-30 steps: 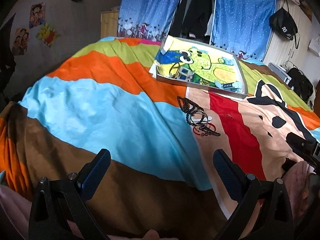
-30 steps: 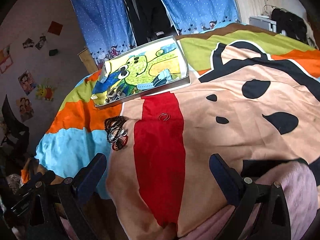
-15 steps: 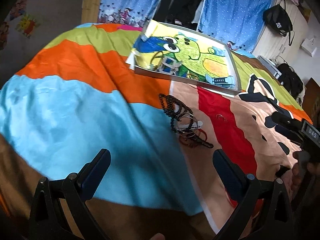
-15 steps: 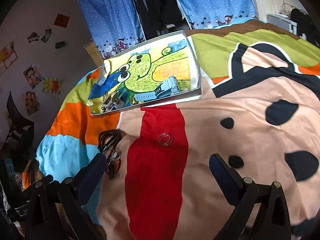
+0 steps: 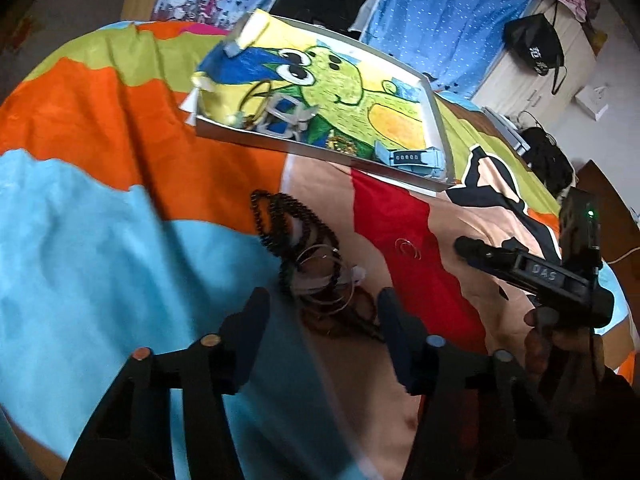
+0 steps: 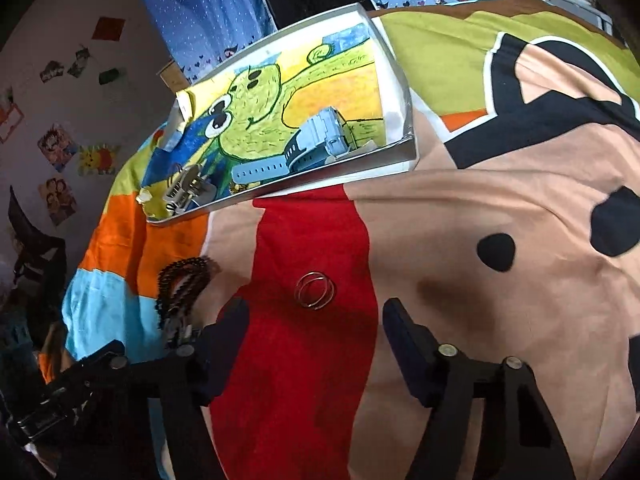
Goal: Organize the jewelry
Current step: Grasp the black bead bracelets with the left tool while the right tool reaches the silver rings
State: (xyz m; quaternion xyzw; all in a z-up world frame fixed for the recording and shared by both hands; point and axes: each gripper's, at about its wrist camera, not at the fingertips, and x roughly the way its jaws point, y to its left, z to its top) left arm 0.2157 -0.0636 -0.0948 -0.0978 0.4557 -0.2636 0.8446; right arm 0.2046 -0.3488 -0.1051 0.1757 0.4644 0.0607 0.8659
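The left tongs (image 5: 320, 316) stand open and empty, their tips either side of the near end of a tangled heap of dark beaded bracelets and thin metal bangles (image 5: 308, 264) on the colourful striped bedspread (image 5: 100, 240). The right tongs (image 6: 316, 332) gape wide, holding nothing, just short of two thin silver wire rings (image 6: 315, 290) lying overlapped on the red stripe. Beyond both lies a shallow white tray lined with a green cartoon drawing (image 6: 400, 120), holding a pale blue watch (image 6: 304, 148).
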